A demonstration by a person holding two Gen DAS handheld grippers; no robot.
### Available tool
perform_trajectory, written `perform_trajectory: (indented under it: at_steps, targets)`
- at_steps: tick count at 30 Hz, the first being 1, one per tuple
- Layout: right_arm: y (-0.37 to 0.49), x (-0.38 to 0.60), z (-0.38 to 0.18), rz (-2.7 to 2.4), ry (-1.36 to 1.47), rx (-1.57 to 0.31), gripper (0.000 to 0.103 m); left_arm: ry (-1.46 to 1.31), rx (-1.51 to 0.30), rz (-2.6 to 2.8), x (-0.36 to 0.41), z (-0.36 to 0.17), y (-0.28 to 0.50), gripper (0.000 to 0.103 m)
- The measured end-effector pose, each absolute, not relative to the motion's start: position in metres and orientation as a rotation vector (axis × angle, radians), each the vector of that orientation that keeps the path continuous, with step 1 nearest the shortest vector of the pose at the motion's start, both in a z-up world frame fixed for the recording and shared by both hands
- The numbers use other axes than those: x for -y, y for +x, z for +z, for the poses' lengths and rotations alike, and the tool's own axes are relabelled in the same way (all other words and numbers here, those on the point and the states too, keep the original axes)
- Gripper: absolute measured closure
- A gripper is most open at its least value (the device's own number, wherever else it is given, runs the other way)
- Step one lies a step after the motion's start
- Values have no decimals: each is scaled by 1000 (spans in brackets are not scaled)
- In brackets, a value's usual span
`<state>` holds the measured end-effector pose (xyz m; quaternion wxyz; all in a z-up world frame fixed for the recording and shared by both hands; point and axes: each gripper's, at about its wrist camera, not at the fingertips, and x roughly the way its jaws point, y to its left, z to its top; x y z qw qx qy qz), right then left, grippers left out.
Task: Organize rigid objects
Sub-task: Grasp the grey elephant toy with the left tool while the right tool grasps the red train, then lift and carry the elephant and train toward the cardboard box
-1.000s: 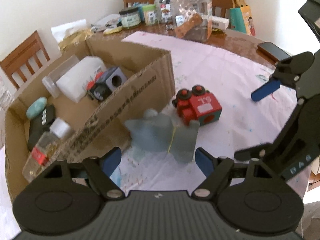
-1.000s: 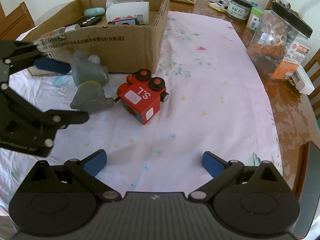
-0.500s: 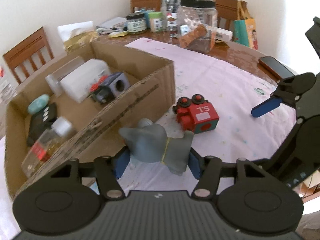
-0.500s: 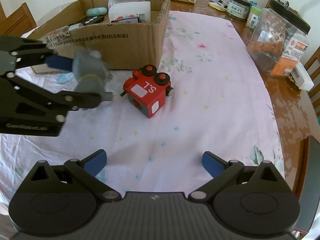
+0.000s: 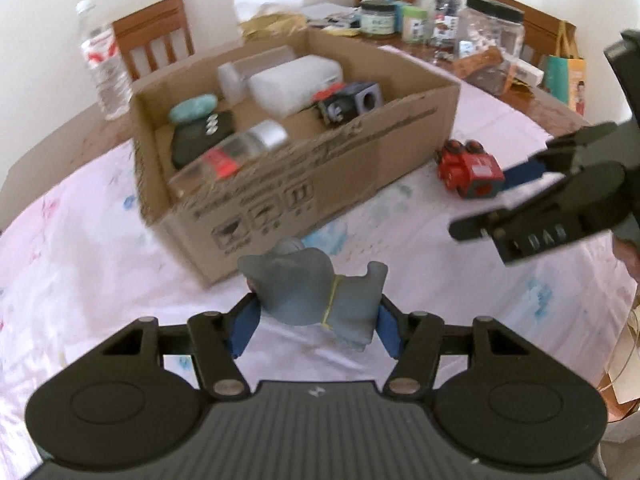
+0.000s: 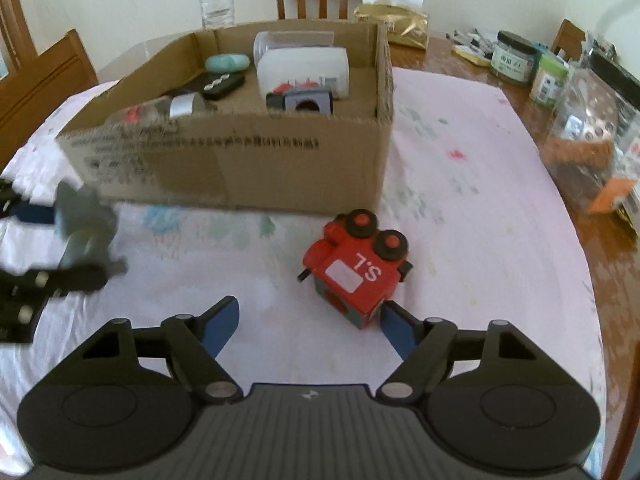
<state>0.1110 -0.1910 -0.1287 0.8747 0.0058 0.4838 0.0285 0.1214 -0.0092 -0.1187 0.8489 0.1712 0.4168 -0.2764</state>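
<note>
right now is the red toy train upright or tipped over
Tipped over: the train lies on its side on the cloth, its black wheels and the "S.L" panel facing up.

Matt corrugated cardboard box (image 6: 280, 168) on printed cloth tablecloth (image 6: 460, 208).

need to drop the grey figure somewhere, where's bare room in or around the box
Inside the cardboard box, bare floor shows at its right end, between the grey-blue cube toy and the right wall. Its left and middle are crowded: bottle, remote, white container. Outside, the pink cloth lies bare right of the box and red train.
</note>
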Motion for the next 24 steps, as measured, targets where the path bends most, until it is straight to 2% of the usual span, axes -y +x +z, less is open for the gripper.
perform_trajectory:
  at_steps: [6,13,19,24]
  targets:
    - [137,183,-133,37,-30,-1001,22,363,-870,-585,8,-122,121,42]
    - [147,182,-135,-15,-20,-1000,28,359,-869,-599,10,-123,126,42]
    - [151,182,-134,-54,-20,-990,41,361,-869,-611,11,-123,130,42]
    - [150,181,-133,-63,-31,-995,41,385,-855,-630,12,-124,132,42]
